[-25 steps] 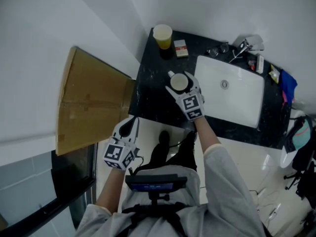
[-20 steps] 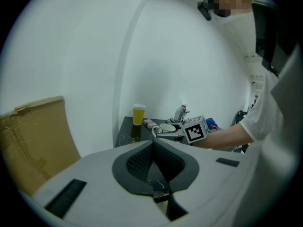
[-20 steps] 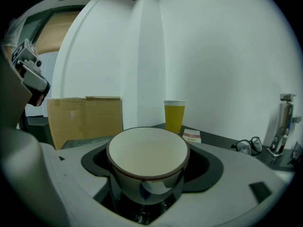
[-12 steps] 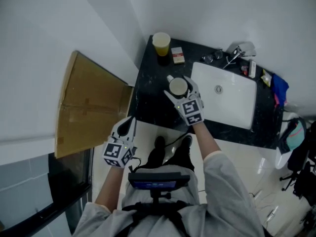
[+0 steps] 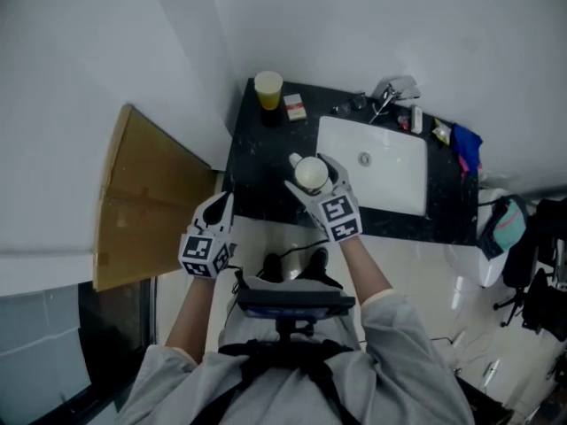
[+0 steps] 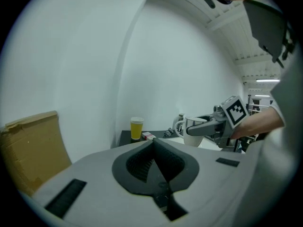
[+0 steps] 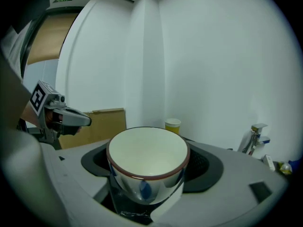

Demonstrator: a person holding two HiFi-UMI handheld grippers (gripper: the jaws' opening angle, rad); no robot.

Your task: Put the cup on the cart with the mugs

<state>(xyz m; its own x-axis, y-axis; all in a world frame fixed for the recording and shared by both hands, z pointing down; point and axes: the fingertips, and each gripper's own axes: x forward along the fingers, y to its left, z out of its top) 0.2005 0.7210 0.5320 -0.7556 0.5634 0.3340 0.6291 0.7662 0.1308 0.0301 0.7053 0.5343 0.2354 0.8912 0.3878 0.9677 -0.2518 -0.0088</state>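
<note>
Cup, white inside w/ brown rim, clamped in right fingers, left fingers closed, empty

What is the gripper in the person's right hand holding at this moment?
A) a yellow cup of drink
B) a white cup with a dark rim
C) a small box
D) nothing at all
B: in the right gripper view, the right gripper has its jaws clamped around a white cup with a dark rim, while the yellow cup stands apart on the counter behind it.
</note>
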